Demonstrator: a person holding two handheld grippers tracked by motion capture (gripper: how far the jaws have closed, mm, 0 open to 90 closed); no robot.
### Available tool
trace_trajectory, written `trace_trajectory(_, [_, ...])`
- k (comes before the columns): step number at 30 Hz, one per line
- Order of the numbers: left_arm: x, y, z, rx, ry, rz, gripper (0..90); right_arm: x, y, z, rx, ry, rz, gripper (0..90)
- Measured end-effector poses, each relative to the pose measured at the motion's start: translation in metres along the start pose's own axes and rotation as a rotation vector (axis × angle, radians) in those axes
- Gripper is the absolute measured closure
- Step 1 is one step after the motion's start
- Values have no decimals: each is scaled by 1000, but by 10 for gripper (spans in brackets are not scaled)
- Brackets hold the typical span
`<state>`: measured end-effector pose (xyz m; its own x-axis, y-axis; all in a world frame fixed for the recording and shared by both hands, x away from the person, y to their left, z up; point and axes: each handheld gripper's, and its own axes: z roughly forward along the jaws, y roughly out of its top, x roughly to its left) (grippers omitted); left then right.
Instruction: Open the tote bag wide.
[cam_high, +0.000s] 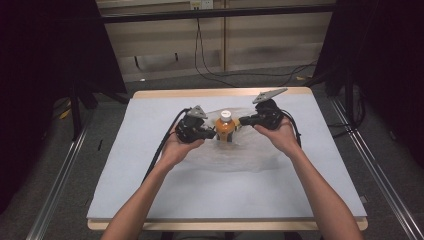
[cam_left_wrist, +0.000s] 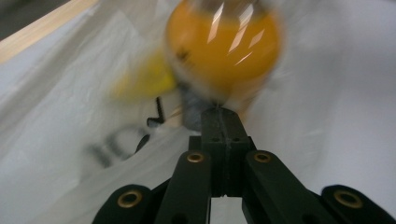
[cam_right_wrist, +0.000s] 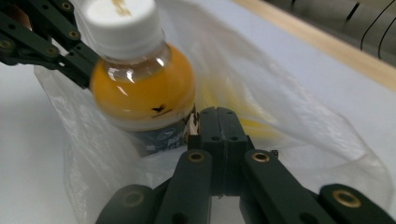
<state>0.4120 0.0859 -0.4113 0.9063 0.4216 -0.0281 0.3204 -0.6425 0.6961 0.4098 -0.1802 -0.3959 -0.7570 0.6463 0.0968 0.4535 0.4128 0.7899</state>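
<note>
A small bottle of orange drink with a white cap stands upright at the middle of the mat, inside a clear plastic bag. My left gripper is at the bottle's left, and its jaws are pressed together on the bag's film. At the bottle's right, my right gripper is likewise shut on the bag's rim. The bottle is blurred just beyond the left gripper. Beside the right gripper, the bottle stands close, with the left gripper's arms behind it.
A pale blue mat covers a wooden table whose edges show at front and back. Something yellow lies in the bag behind the bottle. Cables run over the floor beyond the table, and metal rails flank it.
</note>
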Motion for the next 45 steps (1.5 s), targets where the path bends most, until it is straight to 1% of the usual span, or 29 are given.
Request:
trace_trajectory(1, [2,-2,4,27,-3,5,900,-3,-1,9,29,3,2,900])
trace_trajectory(2, [3,-4,8,52,-14,-6,900,-4,-3,14,45,9,6,900])
trace_trajectory(3, [3,-8,12,43,-17,-25,900,-6,-5,21,67,19,7,900])
trace_trajectory(4, [4,-12,15,56,-37,-25,900,-7,-8,27,90,18,8,900])
trace_trajectory(7, [0,-19,26,102,-41,-27,900,-10,-14,43,152,46,16,900])
trace_trajectory(9, [-3,-22,33,148,-27,-5,900,-11,-16,53,205,58,14,900])
trace_trajectory(10, [-3,-25,34,152,-29,-2,900,-12,-17,58,228,63,14,900])
trace_trajectory(12, [-6,-30,36,138,-62,-10,900,-12,-18,64,269,79,17,900])
trace_trajectory(15, [-17,-38,38,175,-77,40,900,-13,-21,73,312,92,28,900])
trace_trajectory(17, [-30,-41,39,156,-87,52,900,-15,-24,80,339,95,33,900])
trace_trajectory(20, [-47,-42,37,173,-105,98,900,-17,-23,88,372,97,48,900])
trace_trajectory(22, [-58,-42,34,195,-128,132,900,-19,-19,92,378,93,52,900])
trace_trajectory(24, [-72,-44,30,224,-136,184,900,-21,-14,97,389,91,59,900])
trace_trajectory(25, [-80,-45,29,225,-148,192,900,-23,-11,99,396,86,64,900])
trace_trajectory(26, [-87,-47,26,232,-152,223,900,-24,-9,102,401,76,70,900])
trace_trajectory(27, [-95,-49,24,226,-153,229,900,-26,-6,104,404,67,80,900])
trace_trajectory(28, [-100,-51,22,234,-170,246,900,-28,-4,107,408,68,88,900])
trace_trajectory(30, [-111,-55,18,236,-169,276,900,-32,0,112,411,62,94,900])
trace_trajectory(31, [-116,-57,16,235,-178,272,900,-34,1,114,410,60,105,900])
trace_trajectory(34, [-127,-60,13,231,-191,300,900,-39,5,118,416,52,114,900])
trace_trajectory(35, [-129,-61,12,234,-191,308,900,-41,7,119,431,40,126,900])
trace_trajectory(37, [-131,-62,11,228,-208,317,900,-43,11,122,440,-4,120,900])
trace_trajectory(38, [-132,-63,10,222,-214,307,900,-45,12,123,442,-11,130,900])
trace_trajectory(39, [-132,-64,9,227,-232,312,900,-46,13,123,442,-32,130,900])
trace_trajectory(40, [-133,-65,9,223,-232,303,900,-48,14,124,441,-52,135,900])
trace_trajectory(41, [-134,-66,8,217,-234,306,900,-51,15,125,442,-49,136,900])
trace_trajectory(42, [-135,-66,8,215,-244,309,900,-52,15,125,440,-64,139,900])
trace_trajectory(43, [-135,-67,7,224,-280,304,900,-53,16,126,445,-69,142,900])
trace_trajectory(45, [-139,-68,6,217,-265,311,900,-56,17,126,441,-86,140,900])
